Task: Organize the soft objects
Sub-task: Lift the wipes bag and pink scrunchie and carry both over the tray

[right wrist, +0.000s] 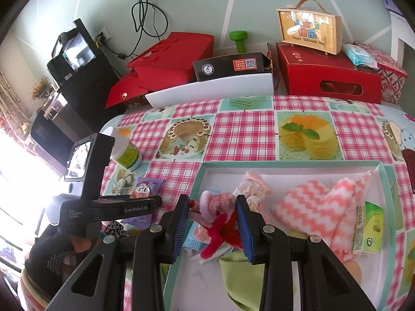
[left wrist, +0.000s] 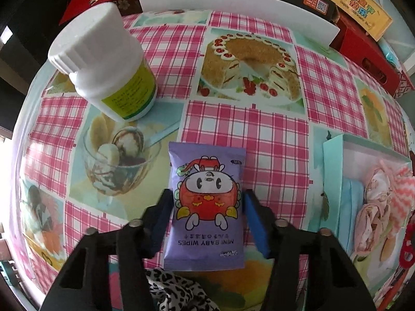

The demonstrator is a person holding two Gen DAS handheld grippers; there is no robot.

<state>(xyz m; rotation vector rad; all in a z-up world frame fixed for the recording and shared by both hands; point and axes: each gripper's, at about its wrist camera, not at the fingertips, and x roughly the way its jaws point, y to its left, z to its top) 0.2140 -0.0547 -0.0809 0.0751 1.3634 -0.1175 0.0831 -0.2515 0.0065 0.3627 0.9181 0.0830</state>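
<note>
A purple pack of mini baby wipes (left wrist: 206, 204) lies on the checked tablecloth between the fingers of my left gripper (left wrist: 206, 202); the pads sit against its sides. It also shows in the right wrist view (right wrist: 145, 185). My right gripper (right wrist: 211, 207) holds a pink and red plush toy (right wrist: 220, 215) over the mint-rimmed box (right wrist: 285, 164). The box holds a pink zigzag cloth (right wrist: 316, 204), a green cloth (right wrist: 241, 277), a green tissue pack (right wrist: 368, 229) and floral fabric (right wrist: 255, 186). The box also shows at the right of the left wrist view (left wrist: 334, 181).
A white bottle with a yellow-green label (left wrist: 109, 62) stands at the table's left. Leopard-print fabric (left wrist: 176, 292) lies at the near edge. Red boxes (right wrist: 326, 75), a black box (right wrist: 230, 66) and a white board (right wrist: 212, 88) line the far side.
</note>
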